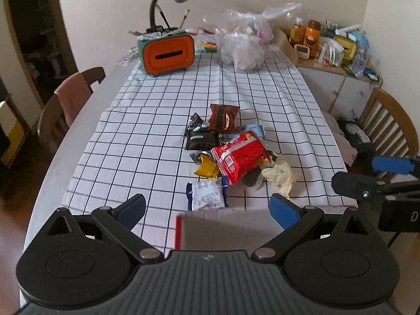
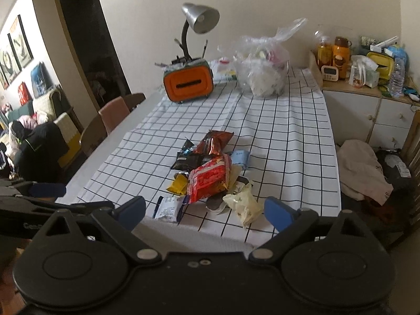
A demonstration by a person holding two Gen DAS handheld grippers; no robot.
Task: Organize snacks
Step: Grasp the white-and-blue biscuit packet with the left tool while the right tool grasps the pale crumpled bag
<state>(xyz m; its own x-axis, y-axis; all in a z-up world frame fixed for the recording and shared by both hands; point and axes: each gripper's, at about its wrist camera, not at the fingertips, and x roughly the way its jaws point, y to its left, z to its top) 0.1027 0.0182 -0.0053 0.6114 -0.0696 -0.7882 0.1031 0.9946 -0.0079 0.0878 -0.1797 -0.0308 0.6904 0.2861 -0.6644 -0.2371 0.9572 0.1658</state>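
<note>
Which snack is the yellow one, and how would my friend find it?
Start at the checked tablecloth and find the snack pile in its middle. The yellow packet lies on the pile's left edge, tucked against the big red packet. It is the pile's only mustard-yellow wrapper.

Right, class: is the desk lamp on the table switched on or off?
Cannot tell for sure. The desk lamp shows no glow inside its shade, but daylight fills the room.

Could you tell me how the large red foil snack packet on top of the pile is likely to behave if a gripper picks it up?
The large red foil snack packet looks puffed and crinkled, so probably light and yielding. Its glossy film may slip between pads. It leans on neighbouring packets, so lifting it could shift them.
</note>
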